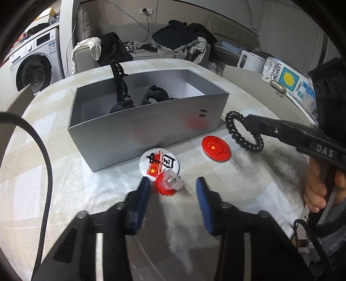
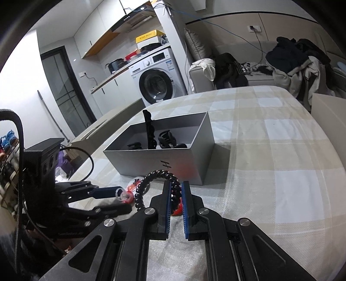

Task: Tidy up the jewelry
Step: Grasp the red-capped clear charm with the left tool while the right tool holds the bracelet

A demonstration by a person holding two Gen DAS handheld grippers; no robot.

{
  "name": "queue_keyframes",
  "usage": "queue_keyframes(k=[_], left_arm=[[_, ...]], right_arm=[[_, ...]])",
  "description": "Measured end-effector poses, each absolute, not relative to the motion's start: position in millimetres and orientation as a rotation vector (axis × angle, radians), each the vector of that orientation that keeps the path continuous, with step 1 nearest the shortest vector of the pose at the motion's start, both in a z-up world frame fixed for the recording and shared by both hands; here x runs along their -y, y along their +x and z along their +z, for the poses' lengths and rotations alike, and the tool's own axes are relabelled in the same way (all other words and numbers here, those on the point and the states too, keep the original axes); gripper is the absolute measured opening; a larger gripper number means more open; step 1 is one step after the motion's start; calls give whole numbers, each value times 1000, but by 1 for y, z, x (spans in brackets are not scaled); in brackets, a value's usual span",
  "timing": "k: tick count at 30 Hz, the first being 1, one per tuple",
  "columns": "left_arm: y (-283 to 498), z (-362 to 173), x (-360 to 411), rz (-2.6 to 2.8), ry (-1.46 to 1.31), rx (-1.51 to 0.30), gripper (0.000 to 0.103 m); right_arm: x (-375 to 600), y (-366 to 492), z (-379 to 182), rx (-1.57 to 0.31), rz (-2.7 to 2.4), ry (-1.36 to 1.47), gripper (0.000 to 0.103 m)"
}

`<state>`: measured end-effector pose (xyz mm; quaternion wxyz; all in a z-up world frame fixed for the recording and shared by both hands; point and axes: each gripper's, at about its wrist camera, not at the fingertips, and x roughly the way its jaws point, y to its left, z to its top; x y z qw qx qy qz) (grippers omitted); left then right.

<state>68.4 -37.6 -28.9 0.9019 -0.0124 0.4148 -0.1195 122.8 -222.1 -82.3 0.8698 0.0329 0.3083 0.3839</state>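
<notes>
With the right claw (image 2: 175,194) clenched on the black spiral plastic hair tie (image 2: 151,183) at the grey cardboard box's (image 1: 138,131) four o'clock, the released left claw (image 1: 173,188) straddles a small red-and-clear trinket (image 1: 168,183), probably needing closing next.

Front-loading washing machine (image 2: 155,80) stands under a light counter (image 2: 112,77); a range hood (image 2: 134,18) is mounted above. A dark-framed glass door (image 2: 62,86) is at the left. A beige sofa (image 2: 255,80) against the panelled wall (image 2: 237,32) carries heaped clothing (image 2: 296,58). Wall socket (image 2: 255,28) feeds a trailing cable. A checked cloth (image 2: 270,140) covers the bench.
</notes>
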Motion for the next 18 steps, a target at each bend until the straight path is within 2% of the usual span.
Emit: queue_keyframes(k=[6, 18], left_arm=[[64, -26, 35, -230, -43, -838, 14], [45, -17, 27, -235, -41, -770, 14]], right_arm=[[224, 123, -82, -646, 805, 71, 8], [224, 122, -82, -636, 810, 80, 8]])
